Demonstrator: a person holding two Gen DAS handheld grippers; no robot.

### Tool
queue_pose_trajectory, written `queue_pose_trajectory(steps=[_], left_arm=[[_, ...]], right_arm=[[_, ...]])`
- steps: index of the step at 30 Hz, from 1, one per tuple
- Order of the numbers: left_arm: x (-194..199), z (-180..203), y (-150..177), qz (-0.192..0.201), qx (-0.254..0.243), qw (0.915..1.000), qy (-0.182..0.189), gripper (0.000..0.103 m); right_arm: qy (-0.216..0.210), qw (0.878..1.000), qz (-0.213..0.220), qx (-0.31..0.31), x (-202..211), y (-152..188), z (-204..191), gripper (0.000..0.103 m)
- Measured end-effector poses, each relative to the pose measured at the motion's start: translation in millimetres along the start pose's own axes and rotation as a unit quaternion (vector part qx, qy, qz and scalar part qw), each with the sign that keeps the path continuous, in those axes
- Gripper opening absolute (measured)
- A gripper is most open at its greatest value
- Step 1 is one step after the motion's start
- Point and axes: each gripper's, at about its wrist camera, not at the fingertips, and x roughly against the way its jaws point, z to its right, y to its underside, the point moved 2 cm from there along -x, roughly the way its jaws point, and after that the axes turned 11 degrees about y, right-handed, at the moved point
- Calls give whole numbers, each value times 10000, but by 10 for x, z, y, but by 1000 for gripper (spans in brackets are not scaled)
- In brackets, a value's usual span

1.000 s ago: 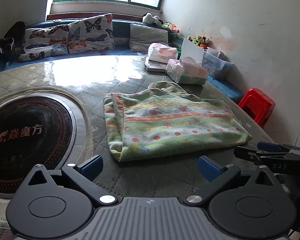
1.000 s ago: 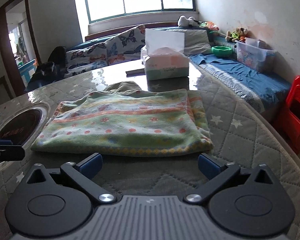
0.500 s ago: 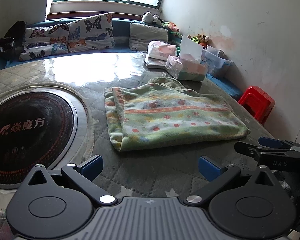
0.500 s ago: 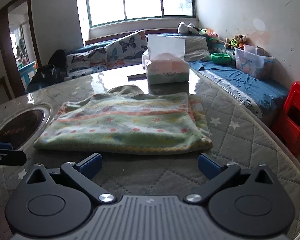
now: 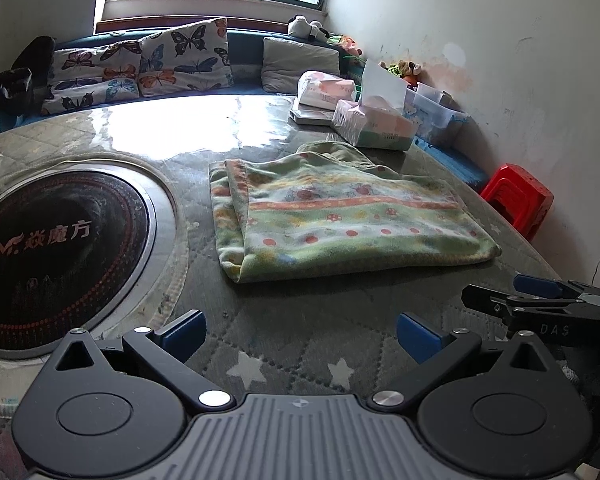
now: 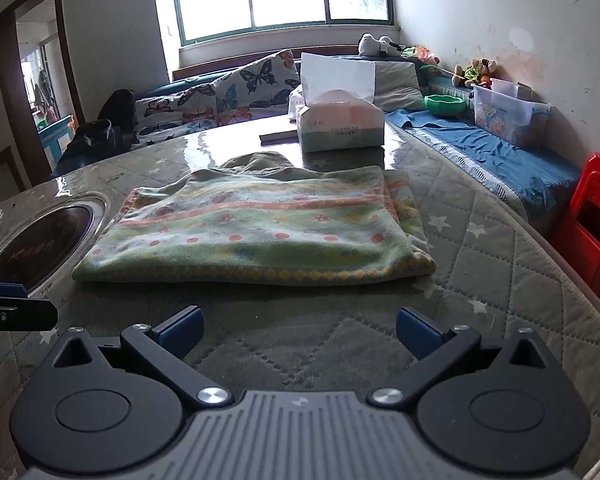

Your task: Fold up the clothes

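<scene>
I hold 2 tongs over the quilted table (image 5: 284,344). My left gripper (image 5: 300,330) is spread wide and holds nothing. My right gripper (image 6: 299,330) is likewise spread wide and holds nothing.

Current step, as I judge it: the striped garment (image 5: 340,220) lies flat in a doubled rectangle, with neither gripper touching it. 1 fold looks complete; a further fold or a finish is pending.

Position: in the left wrist view the garment lies at 12 o'clock from my left gripper, apart from it. In the right wrist view it lies at 12 o'clock, near the fingertips.

Next move, if another fold is needed: each gripper takes 1 near corner, pinching all layers, because the left edge shows 2 loose layers.

Surroundings, left to right:
- Round cooktop (image 5: 48,240) at 10 o'clock, just beside the garment.
- Tissue box (image 5: 374,126) at 1 o'clock, beyond the garment; it limits the far clearance.
- Red stool (image 5: 518,198) at 2 o'clock, off the table.
</scene>
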Motion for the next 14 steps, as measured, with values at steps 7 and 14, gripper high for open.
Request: queue_pose_trajectory(steps=[7,14], left_arm=[[10,43,34,-43,-23,10000,13,103],[24,94,64,-63,-72,10000,26,103]], right_arm=[[-38,10000,-13,-4,18,30,-24,103],[-55,10000,-44,23,36,79,-48,103]])
